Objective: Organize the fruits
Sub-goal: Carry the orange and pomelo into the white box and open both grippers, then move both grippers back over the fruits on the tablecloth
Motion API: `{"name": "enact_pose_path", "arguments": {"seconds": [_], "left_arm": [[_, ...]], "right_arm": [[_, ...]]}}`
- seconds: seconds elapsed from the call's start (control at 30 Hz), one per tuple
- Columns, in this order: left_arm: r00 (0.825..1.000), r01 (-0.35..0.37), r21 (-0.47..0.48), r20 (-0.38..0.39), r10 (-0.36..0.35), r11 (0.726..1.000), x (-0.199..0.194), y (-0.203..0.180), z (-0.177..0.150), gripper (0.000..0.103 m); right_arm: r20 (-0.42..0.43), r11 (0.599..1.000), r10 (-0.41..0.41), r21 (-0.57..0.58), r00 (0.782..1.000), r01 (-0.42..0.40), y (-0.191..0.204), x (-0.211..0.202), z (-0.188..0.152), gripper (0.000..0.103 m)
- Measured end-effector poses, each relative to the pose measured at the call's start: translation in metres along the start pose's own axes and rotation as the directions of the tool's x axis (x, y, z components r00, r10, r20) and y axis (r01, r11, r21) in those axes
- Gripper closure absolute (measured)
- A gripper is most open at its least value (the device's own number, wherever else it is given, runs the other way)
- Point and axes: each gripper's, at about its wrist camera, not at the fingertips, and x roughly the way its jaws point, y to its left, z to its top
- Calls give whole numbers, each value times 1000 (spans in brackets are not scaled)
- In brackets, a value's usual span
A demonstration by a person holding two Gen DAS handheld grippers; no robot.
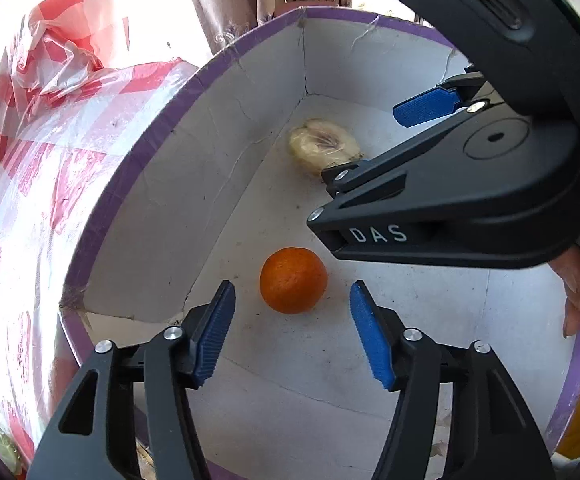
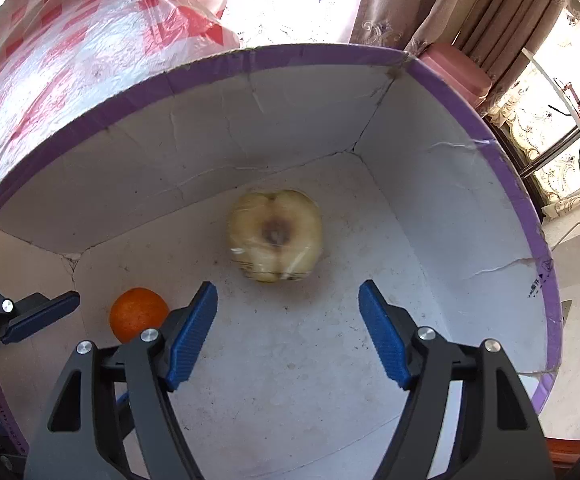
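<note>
Blue pads of the left gripper up front, spread wide, holding nothing. Straight ahead between them: the orange, sitting on the floor of the purple-rimmed box, close to the left wall, just past the fingertips. Basically centred in the gap already, so probably only a short push forward and a squeeze needed. No long axis to worry about, pretty much round, so any approach angle should do.

Right gripper also gaping, also empty, aimed at the pale yellow fruit further back near the far corner. Looks like an apple in clingfilm, dimple end facing the camera, brownish spot in the middle. A bit squat, slightly wider than tall from this view. Wrap could be slippery, guessing.

Left clearly nearer the orange, right nearer the wrapped one. Orange skin bright, pebbly, no visible damage. Red-and-white plastic sheet bunched outside the box.
</note>
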Motion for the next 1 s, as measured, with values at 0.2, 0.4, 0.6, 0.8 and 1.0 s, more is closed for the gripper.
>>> {"name": "enact_pose_path", "arguments": {"seconds": [0.2,0.4,0.6,0.8,1.0], "left_arm": [[984,-43,-72,169,55,996,-48,13,-8,14],[952,-52,-149,291,94,987,-89,36,-28,14],[931,-139,-238,300,209,961,-124,59,-66,14],[911,-180,-373,287,297,910,-154,89,-120,14],[897,-217,-489,242,370,845,-177,118,-169,23]], "right_arm": [[97,995,14,101,995,-24,-19,-21,-2,23],[160,984,1,174,987,-29,-39,-36,-5,23],[271,982,-23,185,962,-29,-42,-63,2,23],[359,980,25,175,933,-94,-27,-102,-2,22],[392,985,95,97,915,-144,14,-123,-5,19]]}}
